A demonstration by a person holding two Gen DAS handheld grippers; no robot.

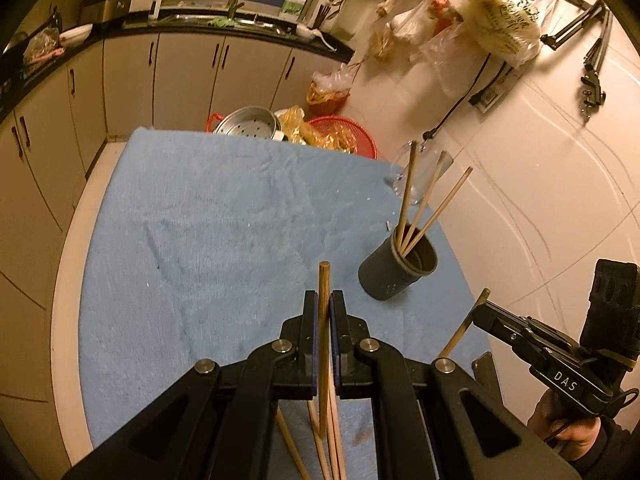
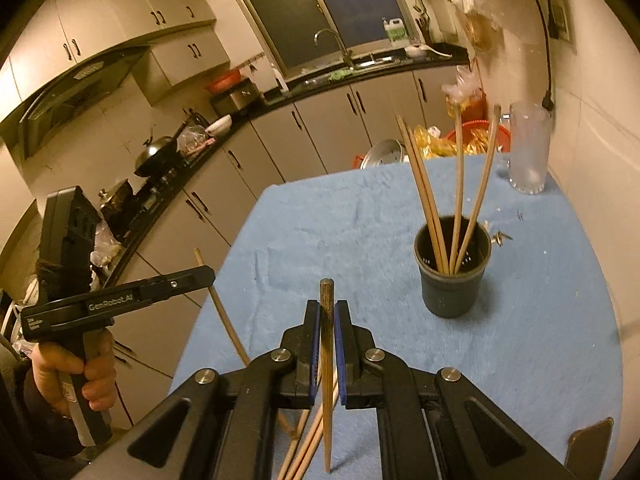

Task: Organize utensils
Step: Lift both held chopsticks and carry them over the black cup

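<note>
A dark grey cup (image 1: 398, 270) stands on the blue towel (image 1: 220, 220) at the right and holds several wooden chopsticks (image 1: 424, 204). It also shows in the right wrist view (image 2: 454, 272) with its chopsticks (image 2: 458, 184). My left gripper (image 1: 323, 304) is shut on a chopstick (image 1: 323, 320) held upright above the towel. My right gripper (image 2: 327, 312) is shut on another chopstick (image 2: 327, 360). Several loose chopsticks (image 1: 324, 448) lie on the towel under both grippers (image 2: 304, 448). Each gripper shows in the other's view, the right one (image 1: 480, 312) and the left one (image 2: 208, 274).
A clear glass pitcher (image 2: 528, 148) stands at the towel's far right corner. Beyond the table's far edge are a metal steamer pot (image 1: 248, 122) and a red basket (image 1: 340, 132). A white wall (image 1: 540, 180) runs along the right. A dark flat object (image 2: 588, 446) lies near right.
</note>
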